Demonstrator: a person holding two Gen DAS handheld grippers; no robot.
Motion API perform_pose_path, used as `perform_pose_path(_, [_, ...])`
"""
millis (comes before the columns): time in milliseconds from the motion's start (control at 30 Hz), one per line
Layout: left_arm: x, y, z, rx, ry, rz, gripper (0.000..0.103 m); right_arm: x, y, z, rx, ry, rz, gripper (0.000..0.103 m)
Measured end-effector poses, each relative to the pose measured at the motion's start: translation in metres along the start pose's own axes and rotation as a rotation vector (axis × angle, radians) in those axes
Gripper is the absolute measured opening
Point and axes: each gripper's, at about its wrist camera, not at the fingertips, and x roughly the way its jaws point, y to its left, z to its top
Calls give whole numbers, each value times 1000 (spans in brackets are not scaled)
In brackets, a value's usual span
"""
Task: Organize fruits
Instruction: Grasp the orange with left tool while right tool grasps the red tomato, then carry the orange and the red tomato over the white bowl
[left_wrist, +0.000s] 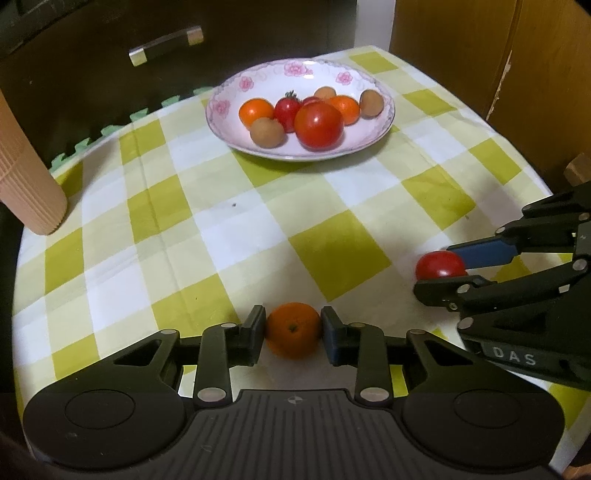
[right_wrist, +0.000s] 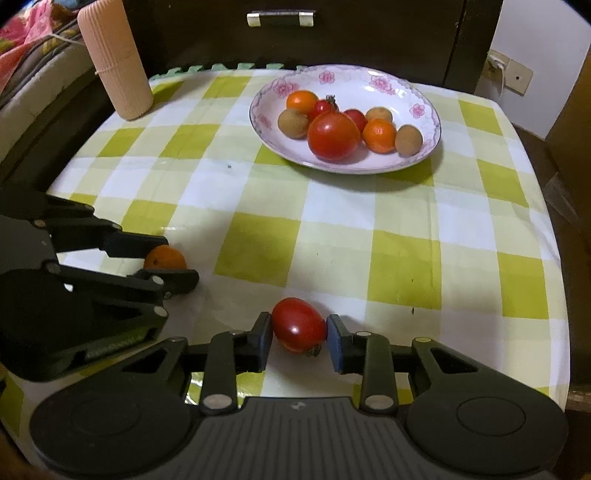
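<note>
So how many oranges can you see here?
3. Two lie in the bowl: one at its left, one at its right. The third sits between the left gripper's fingers. More may be hidden.

The bowl (right_wrist: 424, 147) of fruit sits at the top middle of the tabletop (right_wrist: 406, 236), the tall cup (right_wrist: 116, 59) stands upper left, and two loose fruits lie near the bottom edge.

Black gripper (left_wrist: 293, 332), blue pad, silver screws

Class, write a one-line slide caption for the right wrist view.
Right gripper closed on a small red tomato, flowered white bowl of fruit beyond.
</note>
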Motion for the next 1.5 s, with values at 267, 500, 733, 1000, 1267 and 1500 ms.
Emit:
perform_pose_path(267, [-5, -3, 5, 1, -25, -1, 40, -5, 1, 8, 18, -31, 8, 31])
perform_pose_path(500, [-5, 0, 8, -10, -30, 1, 40, -6, -1, 11, 37, -41, 11, 31])
perform_pose_path(733, [-7, 3, 16, -22, -47, 3, 40, -9, -5, 18, 61, -61, 18, 31])
perform_pose_path(1000, [-9, 6, 30, -35, -80, 5, 40, -13, -14, 30, 93, -88, 15, 31])
perform_pose_path(1267, [-6, 16, 61, -66, -128, 2, 39, -17, -31, 59, 143, -136, 14, 31])
perform_pose_path(1500, [7, 20, 97, -73, -149, 5, 38, -6, -55, 93, 196, -158, 8, 31])
